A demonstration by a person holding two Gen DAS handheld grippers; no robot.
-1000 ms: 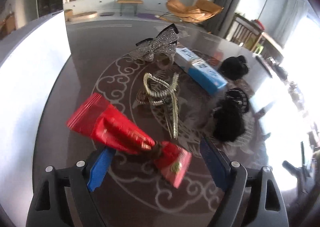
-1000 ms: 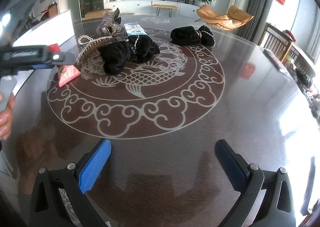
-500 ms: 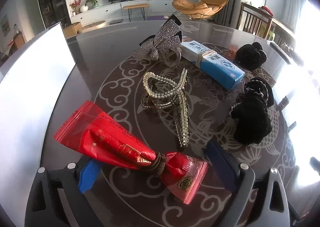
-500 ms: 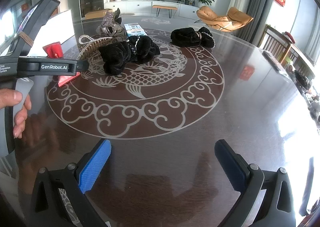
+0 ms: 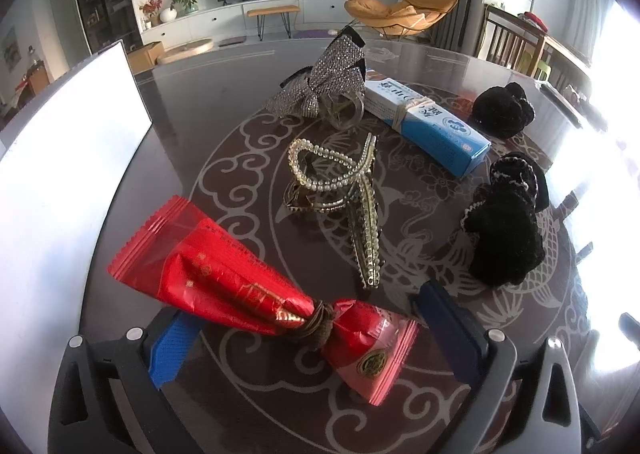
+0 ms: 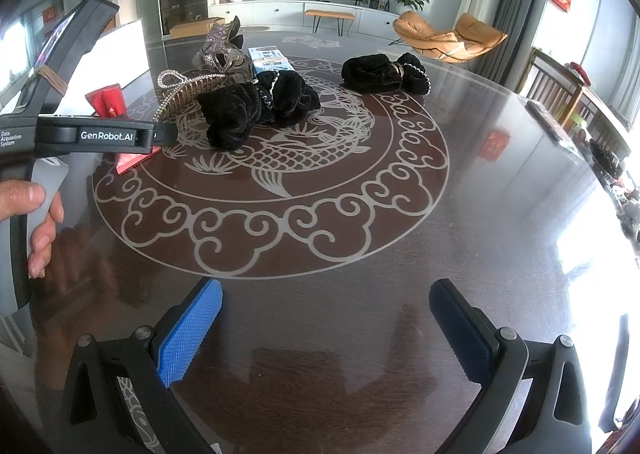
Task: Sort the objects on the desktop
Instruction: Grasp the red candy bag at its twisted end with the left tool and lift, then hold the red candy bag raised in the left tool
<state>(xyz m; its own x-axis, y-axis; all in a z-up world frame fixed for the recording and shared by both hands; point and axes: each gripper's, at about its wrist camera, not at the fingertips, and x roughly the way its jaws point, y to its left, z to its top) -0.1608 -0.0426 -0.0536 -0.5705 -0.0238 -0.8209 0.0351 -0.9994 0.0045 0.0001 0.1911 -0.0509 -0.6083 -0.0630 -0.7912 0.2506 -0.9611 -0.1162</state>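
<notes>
Approach step: left tool (image 5: 304, 334) spread apart around the red packet (image 5: 256, 286) at 6 o'clock; next closing on it. Right tool (image 6: 324, 330) apart, empty.

A dark glossy table (image 6: 500, 238) with a pale fish-and-cloud medallion carried everything. Just ahead of the left tongs lay a red packet (image 5: 240, 286); beyond it a pearl hair claw (image 5: 344, 194), a glitter bow (image 5: 324, 82), a blue box (image 5: 428, 122), and two black scrunchies (image 5: 506, 222) off right.
</notes>
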